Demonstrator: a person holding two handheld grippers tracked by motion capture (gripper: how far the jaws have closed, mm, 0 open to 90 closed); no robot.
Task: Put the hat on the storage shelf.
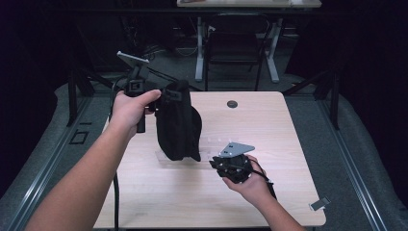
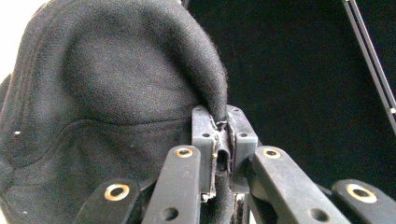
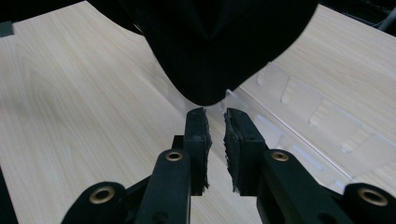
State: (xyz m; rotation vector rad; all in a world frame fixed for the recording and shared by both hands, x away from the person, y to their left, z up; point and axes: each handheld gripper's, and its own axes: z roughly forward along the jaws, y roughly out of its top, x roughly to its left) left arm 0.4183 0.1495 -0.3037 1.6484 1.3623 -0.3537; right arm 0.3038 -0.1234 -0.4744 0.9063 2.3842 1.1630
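A black fabric item (image 1: pixel 178 120), like a soft cap or pouch, hangs over the left middle of the light wooden table (image 1: pixel 279 130). My left gripper (image 1: pixel 166 94) is shut on its top edge; in the left gripper view the fabric fold (image 2: pixel 116 93) is pinched between the pads of that gripper (image 2: pixel 219 140). My right gripper (image 1: pixel 214 162) sits low, just right of the fabric's bottom. Seen from the right gripper view, that gripper (image 3: pixel 215 116) has its pads a narrow gap apart with nothing between them, just short of the fabric's lower tip (image 3: pixel 210 70).
A clear plastic holder (image 1: pixel 211 144) lies on the table under and right of the fabric, its ribbed wall (image 3: pixel 299 116) beside my right jaws. A round cable hole (image 1: pixel 232 104) is at the table's back. A small grey piece (image 1: pixel 319 204) lies at the front right corner.
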